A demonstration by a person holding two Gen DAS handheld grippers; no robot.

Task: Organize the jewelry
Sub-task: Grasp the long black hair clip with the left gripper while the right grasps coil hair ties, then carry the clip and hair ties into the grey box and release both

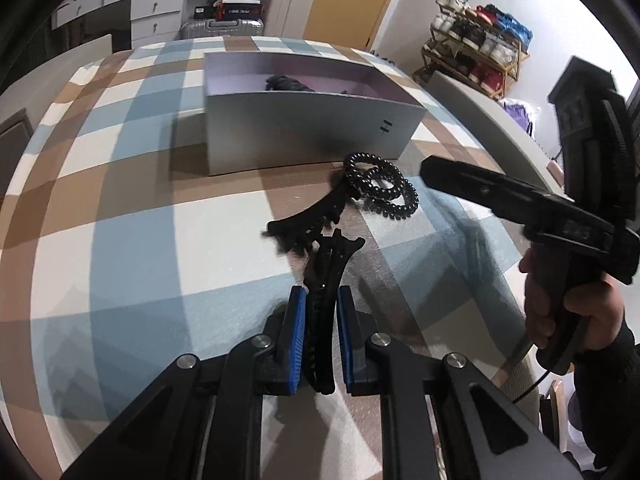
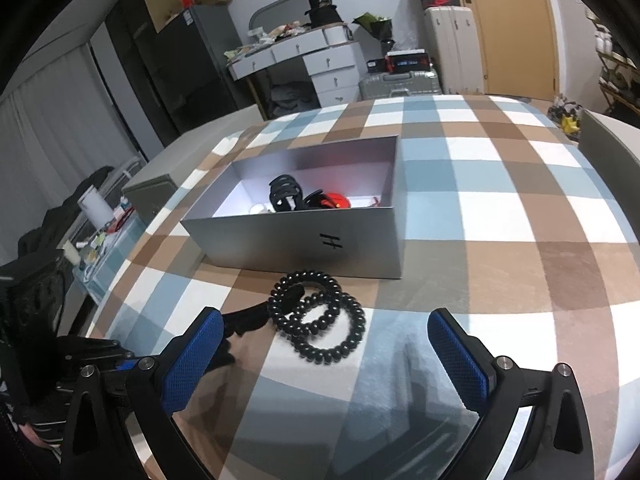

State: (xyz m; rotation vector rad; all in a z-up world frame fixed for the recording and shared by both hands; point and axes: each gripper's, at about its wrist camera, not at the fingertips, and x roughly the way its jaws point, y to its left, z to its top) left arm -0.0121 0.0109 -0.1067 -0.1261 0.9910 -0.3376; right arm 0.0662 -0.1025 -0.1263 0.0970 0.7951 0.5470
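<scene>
Two coil ties (image 2: pixel 316 320) lie on the table (image 2: pixel 500 216) before the box (image 2: pixel 296 240). We grip a clip (image 1: pixel 320 320) in left jaws; right jaws gape empty.

Hair claw clip (image 1: pixel 320 276): we see a black toothed clip, standing off the cloth, its long body pinched between blue pads, its teeth spreading at 12 o'clock.
Spiral hair ties (image 2: pixel 318 318): we count two glossy black coil rings, overlapping, lying flat on the checked cloth, at 6 o'clock of the box.
Box (image 2: pixel 296 240): we see a grey open carton, upright; a black clip and red pieces lie inside.
</scene>
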